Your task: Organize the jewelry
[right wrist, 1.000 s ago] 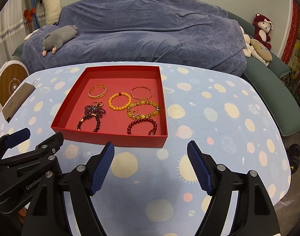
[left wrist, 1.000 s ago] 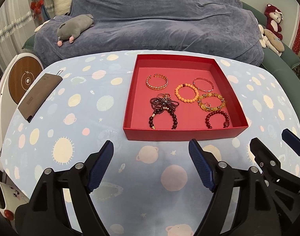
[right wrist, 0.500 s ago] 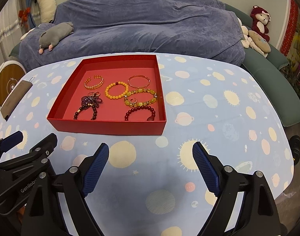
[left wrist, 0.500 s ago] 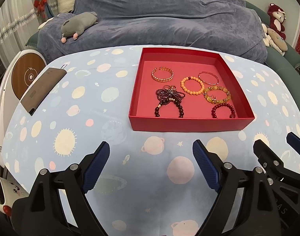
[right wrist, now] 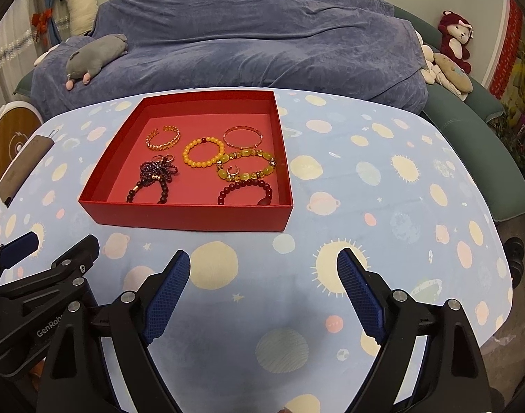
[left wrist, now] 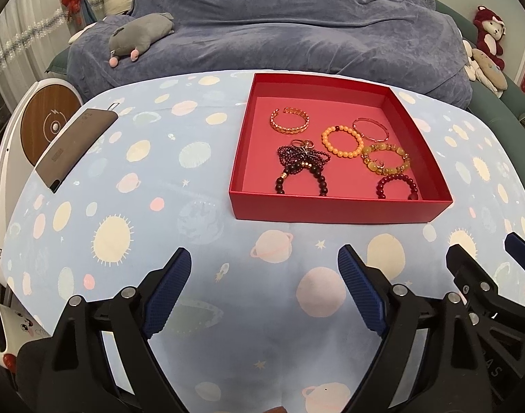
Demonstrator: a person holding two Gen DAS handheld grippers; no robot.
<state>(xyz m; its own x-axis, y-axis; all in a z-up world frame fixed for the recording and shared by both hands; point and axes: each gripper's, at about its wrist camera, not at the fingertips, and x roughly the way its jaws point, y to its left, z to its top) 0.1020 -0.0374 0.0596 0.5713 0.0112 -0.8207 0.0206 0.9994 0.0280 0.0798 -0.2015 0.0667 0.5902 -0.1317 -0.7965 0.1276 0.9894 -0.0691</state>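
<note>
- You have pulled both grippers back: the red box (left wrist: 335,211) now sits farther off, at 12 o'clock.
- Your left gripper (left wrist: 264,290) and right gripper (right wrist: 262,290) hang spread wide, holding nothing.
- All bracelets (right wrist: 204,153) lie inside the box, so sorting looks finished.

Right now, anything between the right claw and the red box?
Nothing: right wrist view shows only bare planet-print tablecloth between the open right claw and the red box.
</note>
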